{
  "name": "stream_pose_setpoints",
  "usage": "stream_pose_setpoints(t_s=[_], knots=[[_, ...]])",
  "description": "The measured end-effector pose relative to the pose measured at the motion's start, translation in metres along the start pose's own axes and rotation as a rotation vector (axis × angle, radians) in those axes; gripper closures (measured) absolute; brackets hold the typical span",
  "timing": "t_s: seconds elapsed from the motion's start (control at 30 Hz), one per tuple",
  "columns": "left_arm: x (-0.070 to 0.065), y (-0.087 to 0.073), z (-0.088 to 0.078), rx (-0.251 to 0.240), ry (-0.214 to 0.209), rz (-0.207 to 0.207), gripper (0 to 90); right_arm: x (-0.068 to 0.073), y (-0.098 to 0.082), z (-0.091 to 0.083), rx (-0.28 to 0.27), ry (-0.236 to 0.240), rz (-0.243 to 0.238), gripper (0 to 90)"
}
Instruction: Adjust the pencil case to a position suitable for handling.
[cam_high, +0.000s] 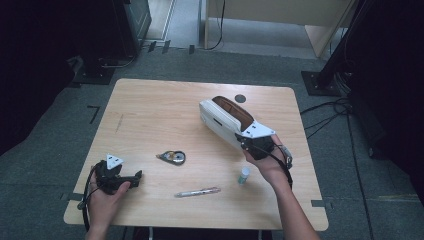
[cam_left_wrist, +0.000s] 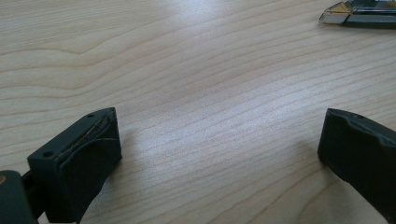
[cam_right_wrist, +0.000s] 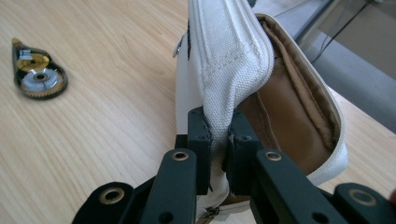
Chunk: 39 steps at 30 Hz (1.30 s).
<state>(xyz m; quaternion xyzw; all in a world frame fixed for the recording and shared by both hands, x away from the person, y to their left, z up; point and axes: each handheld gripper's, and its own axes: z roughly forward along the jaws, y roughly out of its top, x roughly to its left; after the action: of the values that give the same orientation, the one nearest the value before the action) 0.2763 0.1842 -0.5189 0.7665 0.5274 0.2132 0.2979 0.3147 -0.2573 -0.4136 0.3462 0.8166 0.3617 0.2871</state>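
Right gripper view has the right tongs (cam_right_wrist: 218, 135) clamped on the white fabric rim of the pouch (cam_right_wrist: 233, 60), beside its open mouth with the tan lining showing. From the high view the pouch (cam_high: 225, 120) lies tilted near the middle of the bench (cam_high: 150, 100), toward the right edge, its mouth facing the far edge. The left tongs (cam_high: 131, 178) rest near the near-left corner, spread wide with nothing between them.

To do this step well, the grip should stay on the seam, where the cloth is thickest, and the mouth should be held up and open so that small things can slide in. Likely candidates are the tape dispenser (cam_high: 172, 157), the pen (cam_high: 197, 192) by the near edge and the small tube (cam_high: 243, 175).

A dark tag shows on the pouch's side, but no writing there can be read; nor any on the pen or dispenser.
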Motion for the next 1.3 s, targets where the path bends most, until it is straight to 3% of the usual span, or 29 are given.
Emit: stream_pose_setpoints(t_s=[0.4, 0.5, 0.67, 0.9, 1.3], knots=[[0.0, 0.0, 0.0, 0.0, 0.0, 0.001, 0.0, 0.035, 0.019, 0.028, 0.065, 0.001, 0.07, 82.3], [0.0, 0.0, 0.0, 0.0, 0.0, -0.001, 0.0, 0.045, 0.022, 0.031, 0.086, 0.032, 0.102, 82.0], [0.0, 0.0, 0.0, -0.001, 0.0, -0.001, 0.0, 0.054, 0.024, 0.032, 0.11, 0.063, 0.115, 81.3], [0.0, 0.0, 0.0, 0.001, 0.0, 0.0, 0.0, 0.054, 0.02, 0.035, 0.153, 0.106, 0.148, 76.8], [0.0, 0.0, 0.0, 0.0, 0.0, 0.0, 0.0, 0.053, 0.023, 0.035, 0.164, 0.14, 0.105, 67.0]])
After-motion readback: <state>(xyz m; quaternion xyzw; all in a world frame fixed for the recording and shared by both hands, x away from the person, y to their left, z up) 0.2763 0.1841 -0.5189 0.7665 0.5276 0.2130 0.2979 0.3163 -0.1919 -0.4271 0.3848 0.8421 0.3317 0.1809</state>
